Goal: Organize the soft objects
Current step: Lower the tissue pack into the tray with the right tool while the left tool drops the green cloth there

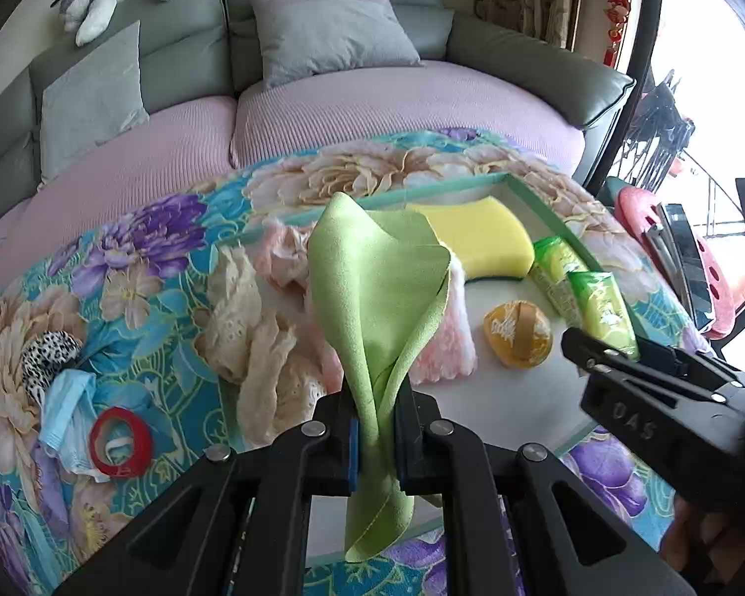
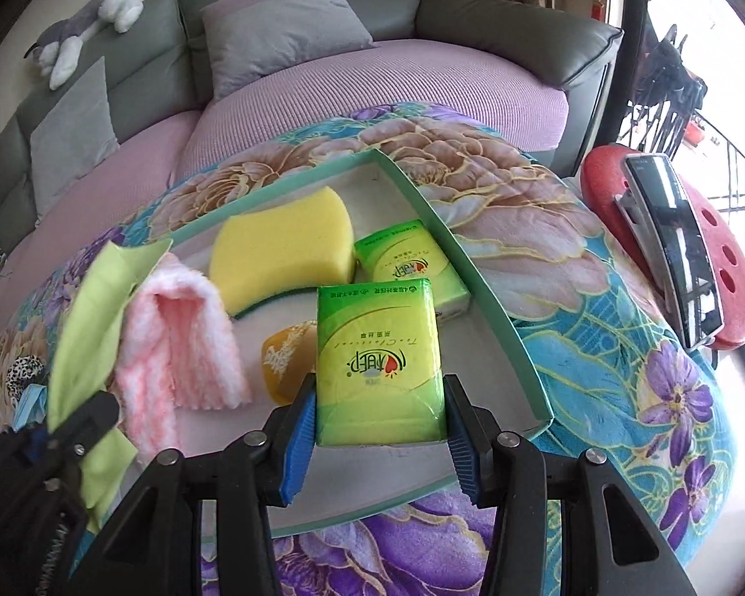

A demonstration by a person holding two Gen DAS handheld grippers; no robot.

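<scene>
My left gripper (image 1: 376, 442) pinches the green cloth (image 1: 380, 298) tight, cloth standing up over the tray (image 2: 472, 268). Right gripper (image 2: 380, 439) clamps a green tissue pack (image 2: 380, 362) approx. mid-width, over the tray's near edge (2nd pack (image 2: 407, 260) at 12 o'clock, sponge (image 2: 280, 248) at 11, pink towel (image 2: 184, 333) at 9).

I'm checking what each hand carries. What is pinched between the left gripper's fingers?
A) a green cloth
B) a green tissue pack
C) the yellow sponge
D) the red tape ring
A: the left gripper is shut on the green cloth, which stands up between its fingers.
</scene>
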